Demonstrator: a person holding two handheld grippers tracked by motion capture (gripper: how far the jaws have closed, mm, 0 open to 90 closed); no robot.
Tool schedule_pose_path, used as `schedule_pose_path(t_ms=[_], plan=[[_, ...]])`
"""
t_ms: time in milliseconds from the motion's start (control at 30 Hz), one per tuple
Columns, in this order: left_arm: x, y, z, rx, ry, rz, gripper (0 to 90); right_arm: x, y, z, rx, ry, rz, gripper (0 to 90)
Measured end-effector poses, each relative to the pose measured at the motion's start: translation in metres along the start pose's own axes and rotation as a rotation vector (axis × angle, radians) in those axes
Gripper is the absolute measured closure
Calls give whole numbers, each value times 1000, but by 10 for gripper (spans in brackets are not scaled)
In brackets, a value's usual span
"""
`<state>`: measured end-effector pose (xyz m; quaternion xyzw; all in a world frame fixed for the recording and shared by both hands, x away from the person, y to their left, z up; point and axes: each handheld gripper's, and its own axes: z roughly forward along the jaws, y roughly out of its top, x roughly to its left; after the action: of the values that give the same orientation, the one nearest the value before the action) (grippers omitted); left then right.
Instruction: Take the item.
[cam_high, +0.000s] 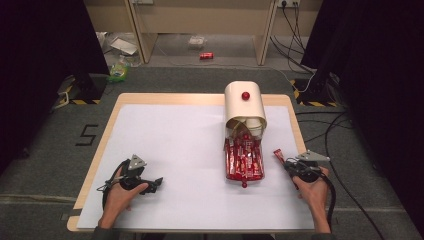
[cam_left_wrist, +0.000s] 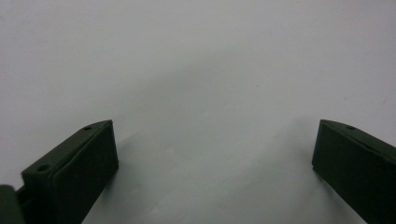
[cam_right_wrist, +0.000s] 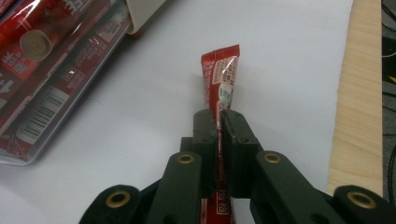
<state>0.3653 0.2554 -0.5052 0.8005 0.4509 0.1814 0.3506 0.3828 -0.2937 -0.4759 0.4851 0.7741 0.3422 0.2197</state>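
One slim red sachet (cam_right_wrist: 222, 81) — glossy foil, white print, crimped top — clamped upright between the shut right tongs (cam_right_wrist: 218, 122) near the table's (cam_high: 165, 150) right edge, just beside the clear tray of red packets (cam_high: 244, 161), well apart from the wide, empty left tongs (cam_left_wrist: 212, 154).

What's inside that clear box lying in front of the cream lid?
The clear box holds red sachets packed side by side. Its far end sits under the cream lid, so whatever is there is hidden.

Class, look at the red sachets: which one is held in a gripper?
The lone red sachet, clamped upright between the right gripper jaws; the other sachets lie in the clear tray.
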Motion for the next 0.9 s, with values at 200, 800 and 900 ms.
schedule_pose_path(t_ms=[200, 800, 900], plan=[[0, 0, 0, 0, 0, 0, 0, 0, -1, 1, 6, 5, 4, 840], [0, 0, 0, -1, 0, -1, 0, 0, 2, -4, -16, 9, 11, 761], [0, 0, 0, -1, 0, 0, 0, 0, 2, -6, -27, 10, 19, 745]])
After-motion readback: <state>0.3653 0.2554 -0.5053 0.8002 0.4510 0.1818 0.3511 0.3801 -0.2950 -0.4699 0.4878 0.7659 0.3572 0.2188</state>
